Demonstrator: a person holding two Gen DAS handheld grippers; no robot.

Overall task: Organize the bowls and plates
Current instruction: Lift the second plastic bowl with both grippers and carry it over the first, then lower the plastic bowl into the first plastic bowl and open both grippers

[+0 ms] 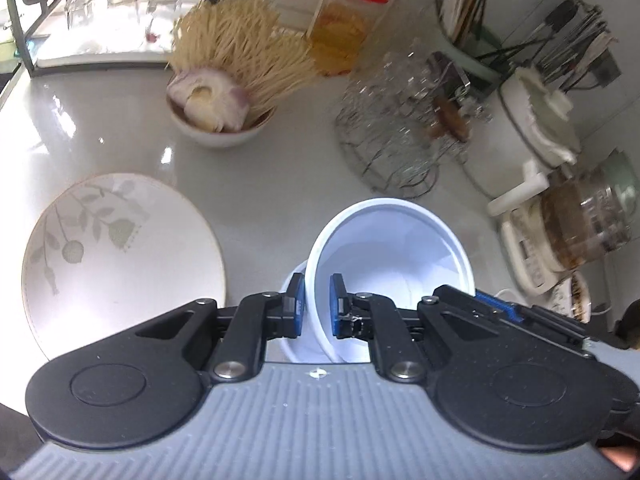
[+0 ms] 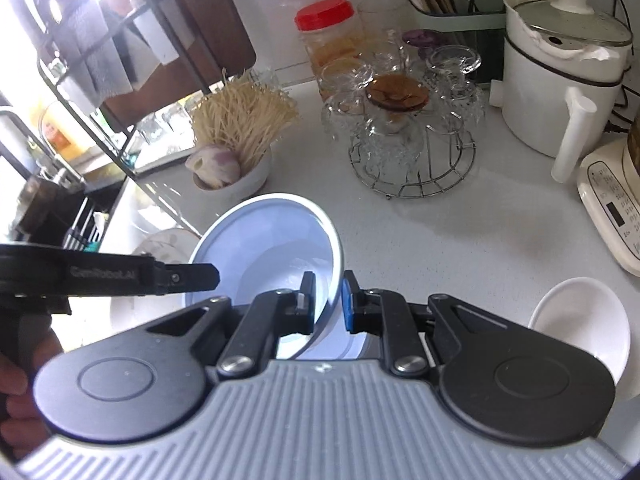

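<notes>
My left gripper (image 1: 317,304) is shut on the rim of a white bowl (image 1: 394,248), tilted above the counter; a second white bowl's edge (image 1: 294,276) peeks out behind it. My right gripper (image 2: 327,300) is shut on the opposite rim of the same bowl (image 2: 264,244). The left gripper (image 2: 200,276) shows as a black arm at the left of the right wrist view. A leaf-patterned white plate (image 1: 120,256) lies flat to the left, partly visible behind the bowl (image 2: 164,244). A small white bowl (image 2: 584,320) sits at the right.
A bowl of noodles and onion (image 1: 218,92) stands behind. A wire rack of glasses (image 1: 400,128), a red-lidded jar (image 1: 348,20), a white cooker (image 2: 560,68), a kettle base (image 2: 612,204) and utensil holders (image 1: 560,40) crowd the back right. A metal shelf (image 2: 120,80) stands left.
</notes>
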